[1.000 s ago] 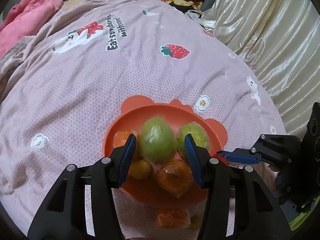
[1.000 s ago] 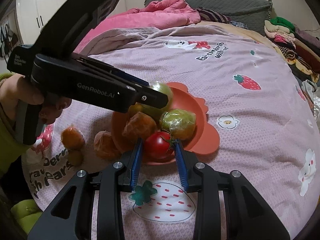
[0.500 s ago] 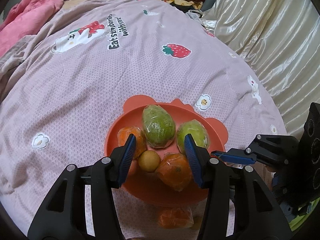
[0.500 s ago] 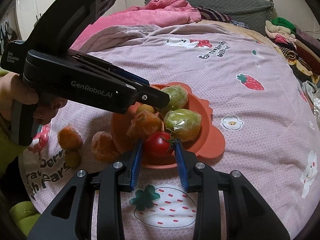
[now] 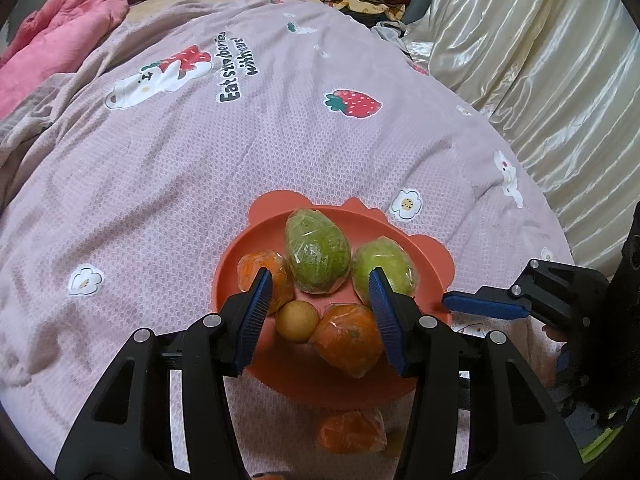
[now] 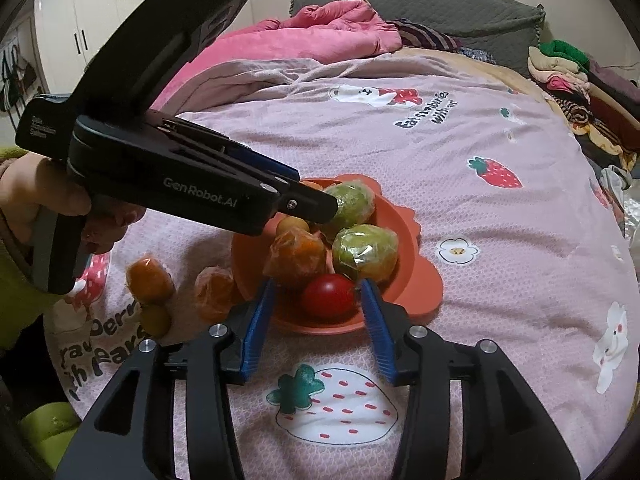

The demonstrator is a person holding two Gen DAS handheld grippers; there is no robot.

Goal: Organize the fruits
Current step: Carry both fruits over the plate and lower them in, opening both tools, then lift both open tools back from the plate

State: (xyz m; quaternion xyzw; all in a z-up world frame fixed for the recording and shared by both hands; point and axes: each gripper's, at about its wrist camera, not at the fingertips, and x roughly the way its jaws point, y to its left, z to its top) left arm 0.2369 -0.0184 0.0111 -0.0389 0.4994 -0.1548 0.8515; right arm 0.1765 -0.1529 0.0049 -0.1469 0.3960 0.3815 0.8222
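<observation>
An orange plate (image 5: pixel 436 258) (image 6: pixel 416 280) on the bed holds two wrapped green fruits (image 5: pixel 316 254) (image 6: pixel 364 252), wrapped oranges (image 5: pixel 346 340) (image 6: pixel 298 256), a small yellow fruit (image 5: pixel 298 320) and a red tomato (image 6: pixel 328 295). My left gripper (image 5: pixel 320 312) is open and empty above the plate. My right gripper (image 6: pixel 316 312) is open, its jaws standing either side of the tomato without touching it. Outside the plate lie two wrapped oranges (image 6: pixel 150 278) (image 6: pixel 214 290) and a small green fruit (image 6: pixel 156 318).
The pink printed bedspread (image 5: pixel 200 160) covers the bed. Pink bedding (image 6: pixel 320 28) and folded clothes (image 6: pixel 568 68) lie at the far end. A shiny cream curtain (image 5: pixel 540 60) hangs at the right of the left wrist view.
The right gripper opened and let go of the tomato, which now rests on the plate. The left gripper drew back and up from the green fruit it released.
</observation>
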